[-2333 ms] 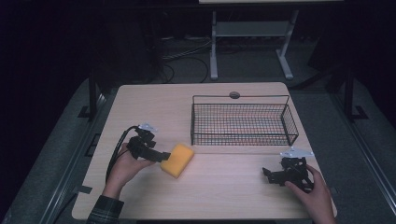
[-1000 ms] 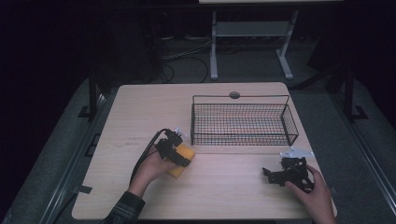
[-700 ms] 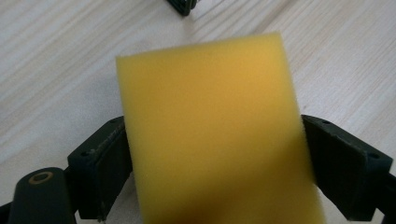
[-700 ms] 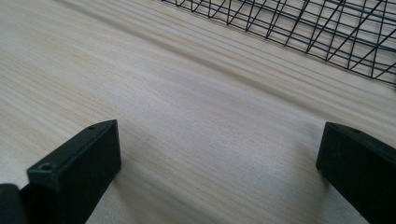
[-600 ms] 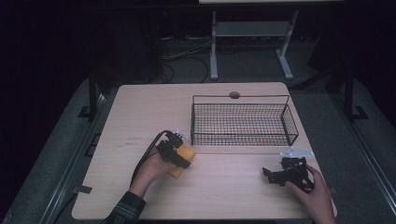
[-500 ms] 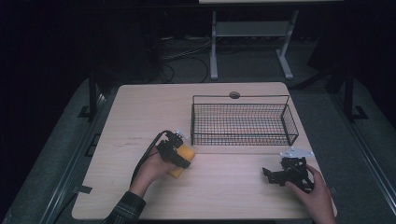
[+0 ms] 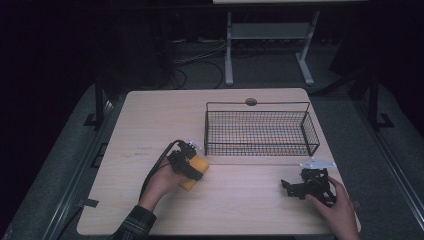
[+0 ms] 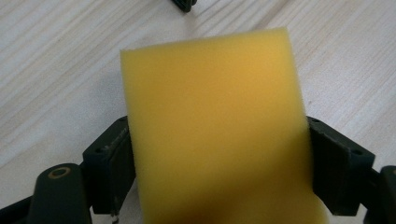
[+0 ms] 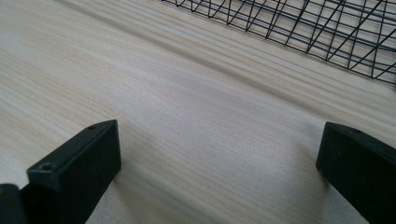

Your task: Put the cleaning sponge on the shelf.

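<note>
A yellow sponge (image 7: 201, 163) lies on the wooden table (image 7: 150, 125), just left of the wire basket's front corner. My left gripper (image 7: 195, 172) is over it with one jaw on each side. In the left gripper view the sponge (image 8: 215, 116) spans the whole gap, and the pads (image 8: 114, 154) touch both of its long sides. The jaws have just been closing on it. My right gripper (image 7: 286, 186) rests at the front right of the table. It is open, with bare wood between its jaws (image 9: 215, 140).
A black wire basket (image 7: 257, 103) stands empty at the back right of the table; its front wall (image 9: 303, 28) crosses the top of the right gripper view. A round grommet (image 7: 251, 102) sits behind it. Cables and a white stand lie on the dark floor beyond.
The left hand moved right from beside the sponge until its jaws straddled it. Over the last second both hands have kept still.
</note>
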